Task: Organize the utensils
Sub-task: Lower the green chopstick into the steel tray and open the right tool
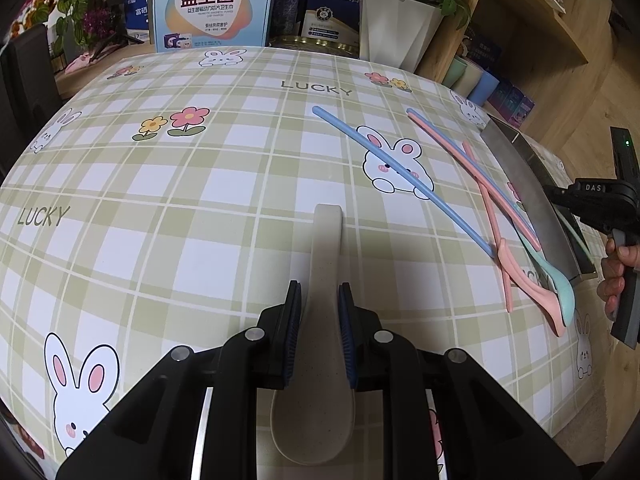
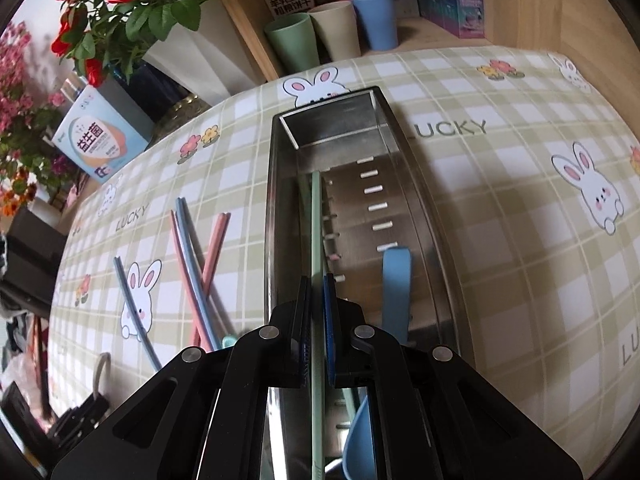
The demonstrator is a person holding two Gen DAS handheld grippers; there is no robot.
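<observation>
My left gripper (image 1: 319,304) is shut on a beige soup spoon (image 1: 325,264), its handle pointing away over the tablecloth. My right gripper (image 2: 317,312) is shut on a pale green chopstick (image 2: 316,220) that lies lengthwise over the steel utensil tray (image 2: 276,200). A blue spoon (image 2: 396,288) lies inside the tray. On the cloth left of the tray lie blue chopsticks (image 1: 400,172), pink chopsticks (image 1: 486,200), a pink spoon (image 1: 532,288) and a teal spoon (image 1: 560,284). The right gripper also shows in the left wrist view (image 1: 600,200).
The table has a green plaid bunny cloth (image 1: 160,200). A white flowerpot (image 1: 396,28) and boxes (image 1: 212,4) stand at the far edge. Three cups (image 2: 332,28) stand on a wooden shelf behind the tray.
</observation>
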